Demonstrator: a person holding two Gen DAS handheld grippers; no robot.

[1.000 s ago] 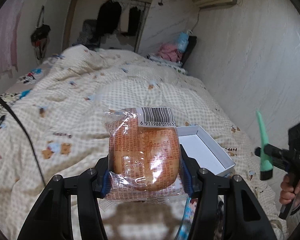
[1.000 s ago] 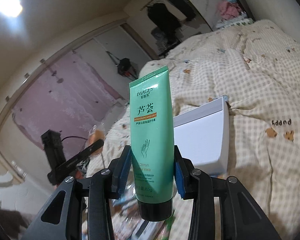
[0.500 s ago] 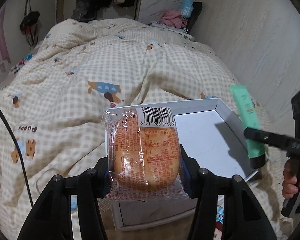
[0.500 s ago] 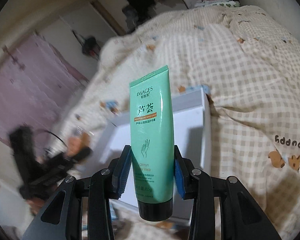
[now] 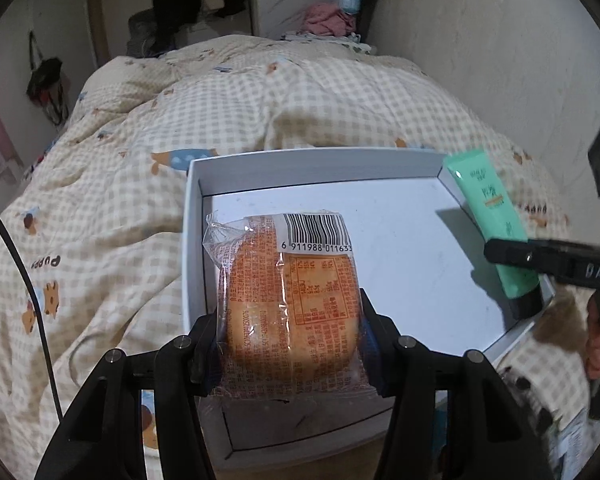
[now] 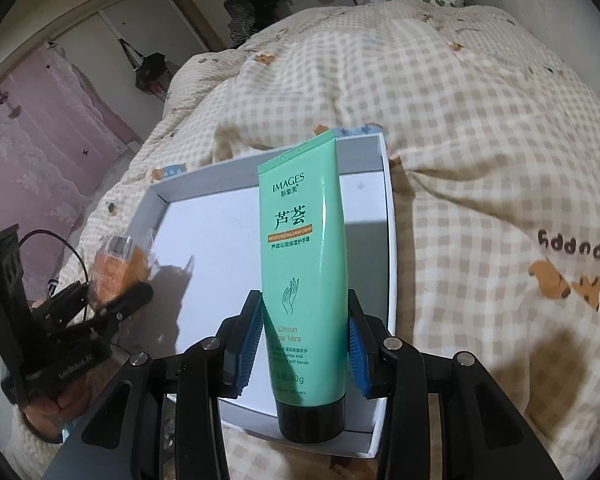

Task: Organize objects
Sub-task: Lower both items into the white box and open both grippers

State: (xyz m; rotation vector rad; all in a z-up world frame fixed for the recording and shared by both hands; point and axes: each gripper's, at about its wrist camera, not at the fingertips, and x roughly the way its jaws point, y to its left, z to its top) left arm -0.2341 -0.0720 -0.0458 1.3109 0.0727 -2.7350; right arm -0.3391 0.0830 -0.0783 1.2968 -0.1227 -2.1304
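Note:
My left gripper (image 5: 290, 332) is shut on a wrapped orange bread bun (image 5: 290, 300) with a barcode label, held over the left half of a shallow white box (image 5: 400, 248) that lies on the bed. My right gripper (image 6: 306, 336) is shut on a green hand cream tube (image 6: 302, 264) with a black cap, held over the box's right side (image 6: 385, 240). The tube also shows in the left wrist view (image 5: 494, 224), at the box's right wall. The bun (image 6: 118, 266) and left gripper show at the left in the right wrist view.
The box rests on a cream checked quilt (image 5: 112, 208) with bear prints. A pale wall (image 5: 500, 40) runs along the right of the bed. Clothes (image 5: 328, 20) lie at the far end. Some packets (image 5: 572, 436) lie near the box's front corner.
Both grippers have swung down and in toward the white box. The box now fills the middle of both views, with the bun and the tube over its inside.

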